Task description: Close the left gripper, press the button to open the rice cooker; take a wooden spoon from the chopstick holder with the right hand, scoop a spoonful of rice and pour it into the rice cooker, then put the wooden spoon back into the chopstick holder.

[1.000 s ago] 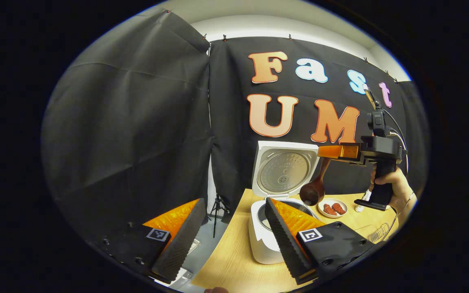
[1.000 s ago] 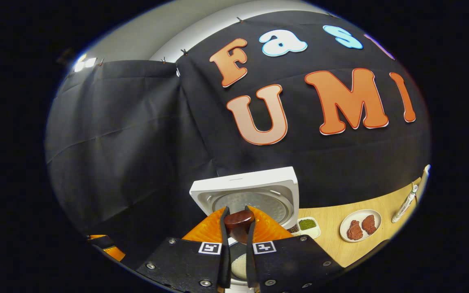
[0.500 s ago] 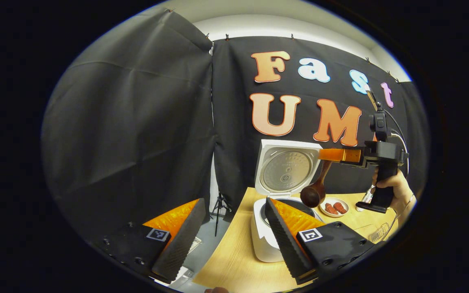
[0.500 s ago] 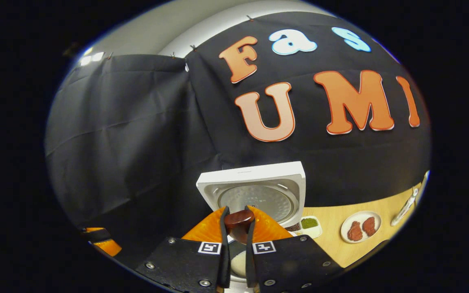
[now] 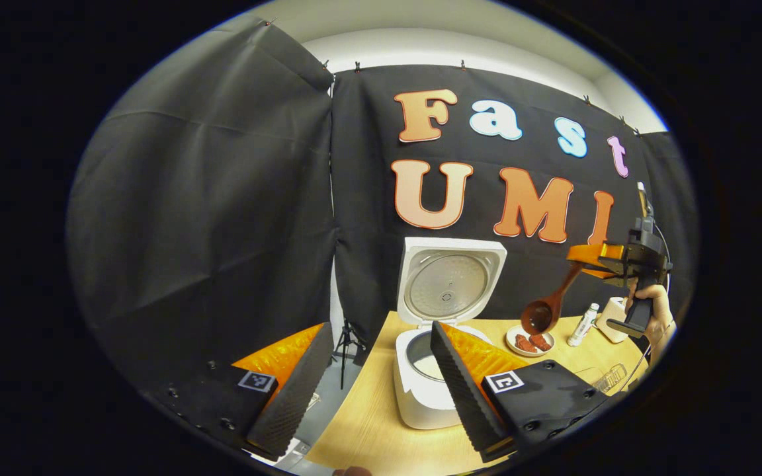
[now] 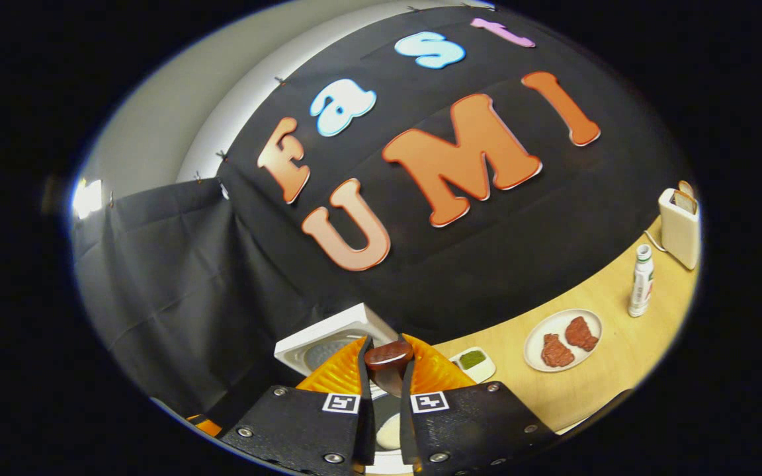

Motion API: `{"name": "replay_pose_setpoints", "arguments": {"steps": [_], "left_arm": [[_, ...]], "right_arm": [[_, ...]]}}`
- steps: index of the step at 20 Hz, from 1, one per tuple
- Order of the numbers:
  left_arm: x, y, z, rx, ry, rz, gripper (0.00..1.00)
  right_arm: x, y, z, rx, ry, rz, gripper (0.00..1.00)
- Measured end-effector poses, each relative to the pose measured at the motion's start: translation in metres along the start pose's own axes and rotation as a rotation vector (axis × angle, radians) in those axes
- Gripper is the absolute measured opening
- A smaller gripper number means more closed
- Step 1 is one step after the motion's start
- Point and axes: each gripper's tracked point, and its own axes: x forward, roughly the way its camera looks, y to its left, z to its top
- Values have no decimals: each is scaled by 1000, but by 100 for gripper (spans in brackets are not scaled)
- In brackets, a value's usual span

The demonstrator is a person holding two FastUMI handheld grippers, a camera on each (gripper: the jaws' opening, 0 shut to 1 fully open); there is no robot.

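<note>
Wooden spoon [image 5: 548, 307] hangs bowl-down from our right gripper [image 6: 387, 371], fingers clamped on its handle, right of the open rice cooker [image 5: 428, 380]. We should lower it upright into the chopstick holder [image 6: 678, 225]. Our left gripper [image 5: 378, 383] idles, fingers spread, empty.

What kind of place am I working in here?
Likely a staged kitchen booth, not a real kitchen: black cloth wall behind a light wooden table, with an open white rice cooker and a white plate of reddish food.
</note>
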Motion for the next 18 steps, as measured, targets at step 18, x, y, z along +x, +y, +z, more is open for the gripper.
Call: {"name": "replay_pose_setpoints", "arguments": {"steps": [18], "left_arm": [[7, -69, 28, 12, -52, -68, 99]], "right_arm": [[-231, -295, 64, 183, -193, -456, 14]]}}
